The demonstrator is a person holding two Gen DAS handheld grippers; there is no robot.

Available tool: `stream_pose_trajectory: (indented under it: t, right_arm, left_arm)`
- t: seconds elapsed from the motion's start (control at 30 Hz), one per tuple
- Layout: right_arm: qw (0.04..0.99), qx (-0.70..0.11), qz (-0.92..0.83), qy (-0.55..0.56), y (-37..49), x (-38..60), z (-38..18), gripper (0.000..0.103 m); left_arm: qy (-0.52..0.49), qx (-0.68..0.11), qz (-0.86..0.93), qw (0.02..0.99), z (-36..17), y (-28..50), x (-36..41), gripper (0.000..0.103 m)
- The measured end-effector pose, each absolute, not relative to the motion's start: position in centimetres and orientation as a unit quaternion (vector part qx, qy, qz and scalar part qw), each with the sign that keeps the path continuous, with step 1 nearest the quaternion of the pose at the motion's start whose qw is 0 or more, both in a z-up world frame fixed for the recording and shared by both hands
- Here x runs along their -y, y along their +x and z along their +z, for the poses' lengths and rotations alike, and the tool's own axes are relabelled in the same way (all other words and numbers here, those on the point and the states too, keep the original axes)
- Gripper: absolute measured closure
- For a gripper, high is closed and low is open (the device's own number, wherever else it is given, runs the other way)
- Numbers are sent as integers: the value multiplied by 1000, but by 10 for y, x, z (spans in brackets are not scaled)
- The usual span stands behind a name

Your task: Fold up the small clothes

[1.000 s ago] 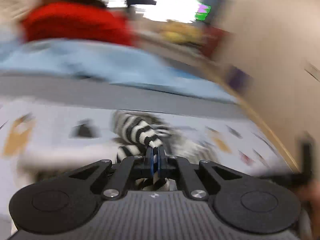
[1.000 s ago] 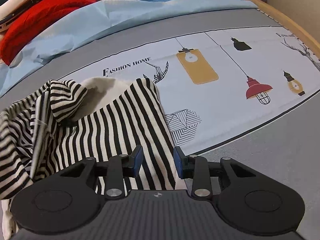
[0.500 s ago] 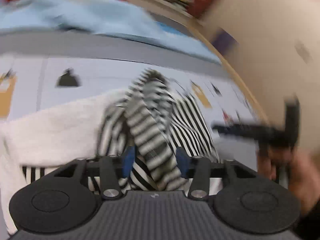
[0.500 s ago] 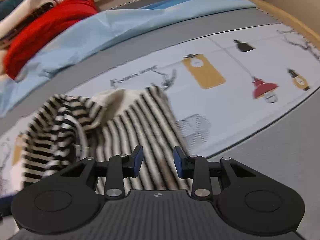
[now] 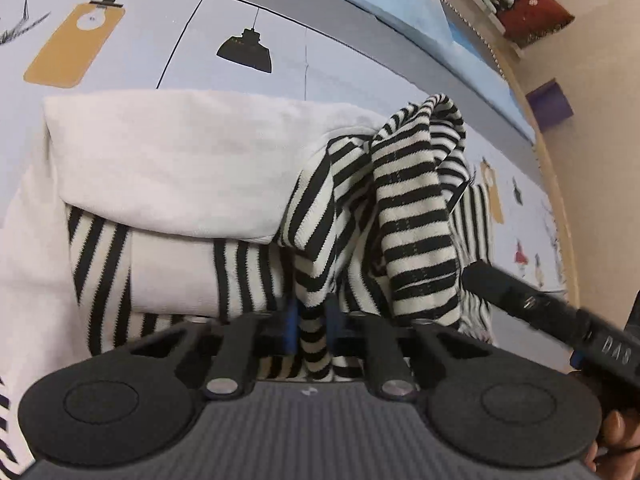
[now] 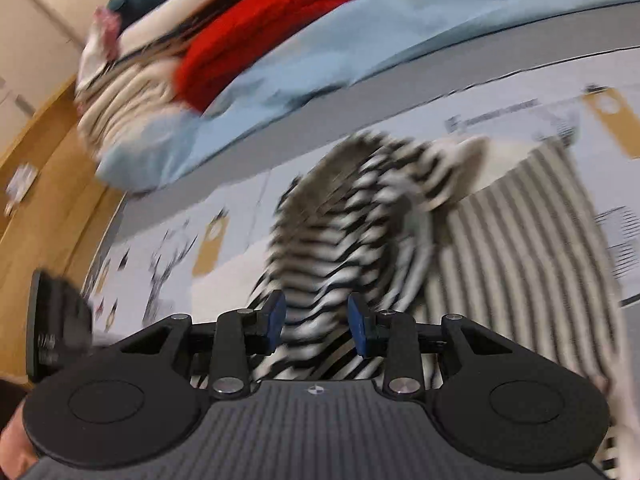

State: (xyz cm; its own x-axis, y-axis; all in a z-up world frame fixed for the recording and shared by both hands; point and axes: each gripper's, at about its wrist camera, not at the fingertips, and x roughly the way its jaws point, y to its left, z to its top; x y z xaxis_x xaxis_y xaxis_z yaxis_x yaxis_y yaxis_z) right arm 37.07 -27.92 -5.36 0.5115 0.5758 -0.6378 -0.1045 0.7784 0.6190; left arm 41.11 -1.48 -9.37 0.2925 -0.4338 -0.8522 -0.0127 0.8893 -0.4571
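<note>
A lamp-printed bed sheet [image 5: 168,24] carries the striped garment [image 5: 416,216] just ahead of the hand-held gripper [image 5: 311,322]; beyond, a blue cloth [image 6: 400,36].

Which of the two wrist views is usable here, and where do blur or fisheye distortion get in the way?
Left wrist view: sharp; the black-and-white striped knit garment shows every rib, though the wooden bed edge bows from the fisheye lens. Right wrist view: motion blur smears the stripes and the red knitted cloth; only the right gripper stays crisp. Lighting is even, without glare.
</note>
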Motion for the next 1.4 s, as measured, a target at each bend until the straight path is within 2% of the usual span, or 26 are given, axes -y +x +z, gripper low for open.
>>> stream_pose_trajectory:
  t: [0.13, 0.17, 0.23, 0.33, 0.53, 0.7, 0.77, 0.8, 0.83, 0.87, 0.9, 0.93, 0.97, 1.03, 1.1, 1.23, 1.4]
  right_arm:
    - [829, -469, 226, 203, 367, 248, -59, 68]
    - [831, -472, 228, 183, 365, 240, -59, 70]
    - [835, -470, 240, 152, 361, 233, -59, 98]
    - [841, -447, 263, 153, 353, 240, -50, 99]
    - [821, -424, 346, 162, 334, 265, -33, 100]
    - [774, -467, 421, 74, 315, 248, -41, 99]
    - [765, -489, 417, 43, 312, 240, -47, 98]
    - [769, -493, 404, 38, 314, 240, -48, 96]
    - [782, -494, 378, 45, 318, 244, -48, 88]
    - [795, -489, 352, 63, 324, 249, -46, 83]
    - [811, -479, 321, 95, 330, 259, -44, 74]
    - [825, -465, 290, 138, 336, 272, -40, 66]
    - [832, -454, 262, 183, 341, 283, -39, 63]
    - [828, -440, 218, 269, 347, 302, -42, 56]
    - [820, -445, 187, 307, 353, 309, -52, 55]
    - [818, -467, 111, 316, 362, 310, -70, 53]
    - [809, -461, 101, 351, 370, 308, -78, 53]
  left_arm:
    - [-169, -570, -135, 792, -90, 406, 13, 100]
    - [-164, -567, -134, 796, -88, 405, 12, 100]
    - [-152, -560, -125, 805, -83, 406, 9, 101]
    - [-148, -535, -98, 826, -73, 408, -3, 102]
    - [-158, -420, 11, 893, -36, 404, -37, 102]
    - [-172, -454, 5, 874, -47, 407, -36, 101]
    - [-174, -473, 6, 864, -52, 408, -36, 100]
    - [-182, -482, 5, 857, -55, 408, -38, 95]
    - [-192, -490, 3, 850, -55, 408, -41, 92]
    - [-204, -495, 4, 845, -57, 406, -44, 83]
    - [-216, -500, 5, 839, -59, 403, -46, 72]
    - [-223, -507, 6, 832, -60, 401, -47, 67]
    - [-230, -514, 7, 827, -61, 400, -48, 64]
    - [-243, -531, 7, 812, -66, 396, -48, 63]
    - [-260, -547, 3, 796, -72, 392, -46, 61]
    - [-273, -570, -3, 775, -82, 384, -38, 61]
    - [-280, -596, 27, 752, -96, 374, -31, 61]
